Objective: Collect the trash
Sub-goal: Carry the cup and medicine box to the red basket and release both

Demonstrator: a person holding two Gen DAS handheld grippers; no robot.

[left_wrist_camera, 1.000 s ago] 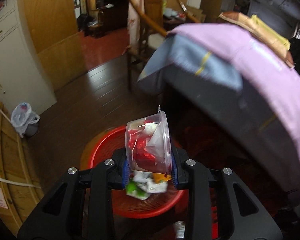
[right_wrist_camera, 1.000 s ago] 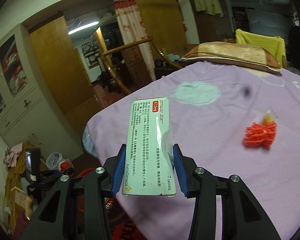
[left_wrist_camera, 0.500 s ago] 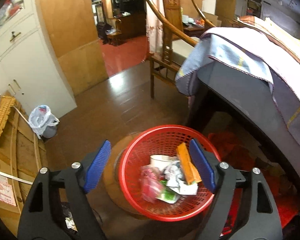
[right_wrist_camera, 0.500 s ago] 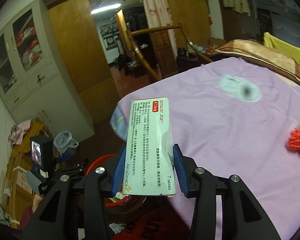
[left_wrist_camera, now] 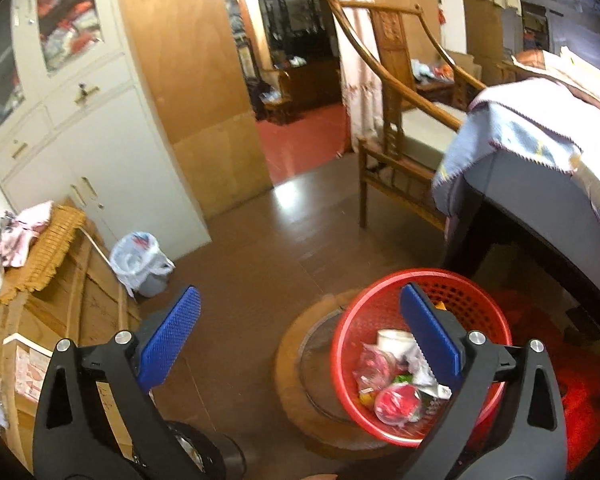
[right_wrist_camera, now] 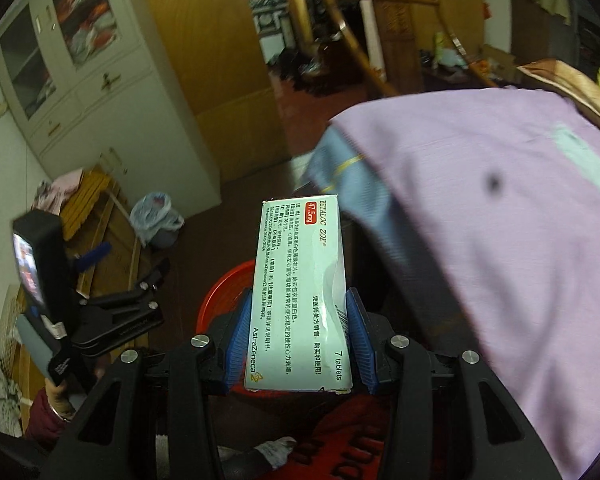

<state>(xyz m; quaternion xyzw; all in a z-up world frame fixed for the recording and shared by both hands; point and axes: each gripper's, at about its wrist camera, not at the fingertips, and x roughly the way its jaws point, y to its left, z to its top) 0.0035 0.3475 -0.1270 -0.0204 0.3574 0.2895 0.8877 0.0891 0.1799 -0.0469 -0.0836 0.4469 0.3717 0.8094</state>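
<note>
fingers [right_wrist_camera: 357, 332] clamp medicine box [right_wrist_camera: 300, 296], hiding most of red basket [right_wrist_camera: 224, 292].

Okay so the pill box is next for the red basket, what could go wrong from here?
1. The pill box hides most of the red basket from the right gripper, so a drop could miss and land on the floor.
2. The left gripper, jaws just opened and empty, sits close beside the basket; the two could bump.

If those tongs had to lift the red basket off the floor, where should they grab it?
Probably the rim of the red basket, coming down from above with one finger inside and one outside. The open left tongs look too narrow to span its round body, and the thin upright wall suits a pinch.
</note>
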